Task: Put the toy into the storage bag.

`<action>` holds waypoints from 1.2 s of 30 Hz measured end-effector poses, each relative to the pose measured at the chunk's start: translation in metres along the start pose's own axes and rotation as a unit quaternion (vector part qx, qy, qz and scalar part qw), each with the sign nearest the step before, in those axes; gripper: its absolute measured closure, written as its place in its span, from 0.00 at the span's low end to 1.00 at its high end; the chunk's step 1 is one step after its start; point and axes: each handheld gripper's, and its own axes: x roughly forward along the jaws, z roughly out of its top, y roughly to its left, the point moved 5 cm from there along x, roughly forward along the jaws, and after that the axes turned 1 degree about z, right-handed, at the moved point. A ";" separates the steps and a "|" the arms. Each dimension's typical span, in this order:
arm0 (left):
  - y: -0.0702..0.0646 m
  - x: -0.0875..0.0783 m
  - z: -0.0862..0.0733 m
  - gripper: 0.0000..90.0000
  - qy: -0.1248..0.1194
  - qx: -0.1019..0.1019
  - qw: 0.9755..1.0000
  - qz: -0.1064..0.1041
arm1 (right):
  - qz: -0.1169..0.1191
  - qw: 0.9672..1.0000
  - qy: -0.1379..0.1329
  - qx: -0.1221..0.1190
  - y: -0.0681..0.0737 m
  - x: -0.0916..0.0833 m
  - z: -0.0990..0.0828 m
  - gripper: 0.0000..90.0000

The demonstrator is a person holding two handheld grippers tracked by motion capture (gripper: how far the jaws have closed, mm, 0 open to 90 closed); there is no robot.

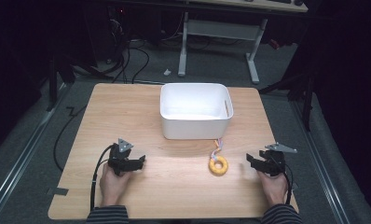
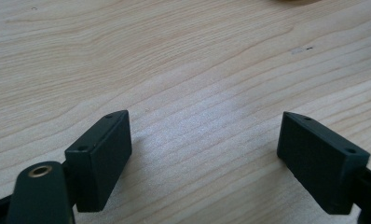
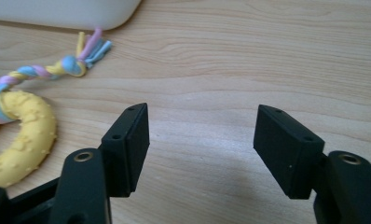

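Observation:
A yellow ring toy (image 1: 218,165) with a pastel braided rope tail (image 1: 216,147) lies on the wooden table just in front of the white bin (image 1: 195,110). In the right gripper view the ring (image 3: 16,135) sits at the left, its rope (image 3: 76,60) running up toward the bin's corner (image 3: 81,14). My right gripper (image 1: 252,159) rests on the table to the right of the ring, jaws apart with only bare wood between them (image 3: 202,135). On the left side of the table lies my left gripper (image 1: 139,161), open and empty (image 2: 204,140).
The bin stands at the table's middle back with nothing visible inside. The table (image 1: 127,107) has rounded corners; dark floor with cables (image 1: 127,60) and a white desk frame (image 1: 221,42) lie beyond it. A person's hands and striped sleeves (image 1: 106,214) come in at the near edge.

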 end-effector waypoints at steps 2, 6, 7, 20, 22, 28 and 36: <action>0.000 0.000 0.000 0.20 0.000 0.000 1.000 0.000 | 0.009 1.000 -0.003 0.006 0.002 -0.002 0.001 0.44; 0.000 0.000 0.000 0.20 0.000 0.000 1.000 0.000 | 0.025 1.000 0.003 0.003 0.007 -0.005 0.002 0.47; 0.000 0.000 0.000 0.20 0.000 0.000 1.000 0.000 | 0.027 1.000 0.006 -0.003 0.009 -0.006 0.002 0.48; 0.000 0.000 0.000 0.20 0.000 0.000 1.000 0.000 | 0.052 0.998 0.014 -0.029 0.027 -0.016 0.011 0.49; 0.000 0.000 0.000 0.20 0.000 0.000 1.000 0.000 | 0.054 0.998 0.016 -0.034 0.030 -0.017 0.013 0.49; 0.000 0.000 0.000 0.20 0.000 0.000 1.000 0.000 | 0.066 0.996 0.012 -0.058 0.043 -0.021 0.018 0.49; 0.000 0.000 0.000 0.20 0.000 0.000 1.000 0.000 | 0.088 0.992 0.027 -0.088 0.061 -0.019 0.024 0.50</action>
